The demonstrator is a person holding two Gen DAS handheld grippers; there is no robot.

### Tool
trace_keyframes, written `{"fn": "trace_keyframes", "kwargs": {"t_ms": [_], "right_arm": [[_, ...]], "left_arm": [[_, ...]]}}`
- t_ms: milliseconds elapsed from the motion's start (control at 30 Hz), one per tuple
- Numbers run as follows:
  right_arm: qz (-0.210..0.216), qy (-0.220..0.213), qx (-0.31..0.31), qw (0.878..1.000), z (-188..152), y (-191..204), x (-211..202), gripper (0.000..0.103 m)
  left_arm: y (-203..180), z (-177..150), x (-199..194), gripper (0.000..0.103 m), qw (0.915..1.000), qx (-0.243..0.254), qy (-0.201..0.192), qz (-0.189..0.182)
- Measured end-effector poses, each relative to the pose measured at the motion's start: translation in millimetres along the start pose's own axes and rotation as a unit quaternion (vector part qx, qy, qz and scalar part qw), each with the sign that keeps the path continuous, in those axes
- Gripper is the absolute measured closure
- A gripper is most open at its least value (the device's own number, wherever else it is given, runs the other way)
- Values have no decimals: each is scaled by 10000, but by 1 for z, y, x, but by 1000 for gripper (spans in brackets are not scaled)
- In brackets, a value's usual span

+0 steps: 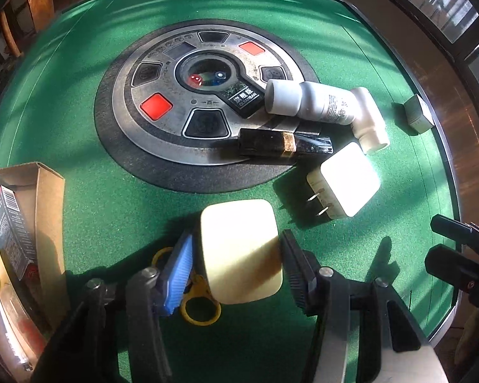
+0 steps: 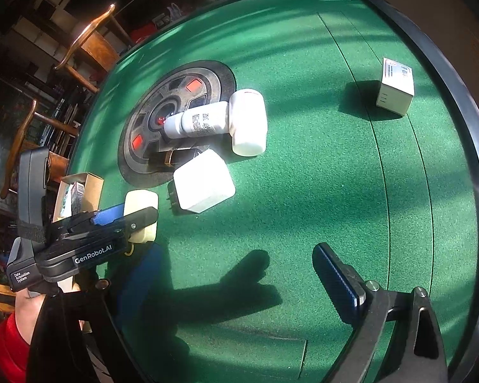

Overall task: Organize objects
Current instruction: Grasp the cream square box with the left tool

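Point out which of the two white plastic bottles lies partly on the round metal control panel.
The slimmer labelled white bottle; its cap end rests on the panel, while the wider bottle lies on green felt.

Legible markings: two items

The black plate on the round metal control panel (image 1: 204, 102) of the green felt table reads "QUANBAN" under Chinese characters; "西" is printed just below the hub. The black handheld left gripper (image 2: 140, 220) housing carries "GenRobot.AI" and "Data Acquisition System".
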State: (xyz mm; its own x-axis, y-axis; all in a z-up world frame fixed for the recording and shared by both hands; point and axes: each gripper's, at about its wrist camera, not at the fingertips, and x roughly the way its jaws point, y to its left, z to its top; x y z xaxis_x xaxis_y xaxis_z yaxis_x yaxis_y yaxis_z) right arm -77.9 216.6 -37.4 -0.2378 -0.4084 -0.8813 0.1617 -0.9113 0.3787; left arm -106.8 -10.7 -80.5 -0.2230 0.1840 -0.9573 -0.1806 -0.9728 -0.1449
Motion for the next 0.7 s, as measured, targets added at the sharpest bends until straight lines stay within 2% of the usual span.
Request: {"fn": "trace_keyframes", "kwargs": {"t_ms": [433, 700], "right_arm": [[35, 136, -457, 9989, 16, 33, 21, 5], [-171, 212, -813, 9963, 23, 49, 36, 5]], "left_arm": [[14, -17, -6, 51, 9999, -108, -37, -67], [17, -18, -8, 51, 9999, -95, -40, -109]]}}
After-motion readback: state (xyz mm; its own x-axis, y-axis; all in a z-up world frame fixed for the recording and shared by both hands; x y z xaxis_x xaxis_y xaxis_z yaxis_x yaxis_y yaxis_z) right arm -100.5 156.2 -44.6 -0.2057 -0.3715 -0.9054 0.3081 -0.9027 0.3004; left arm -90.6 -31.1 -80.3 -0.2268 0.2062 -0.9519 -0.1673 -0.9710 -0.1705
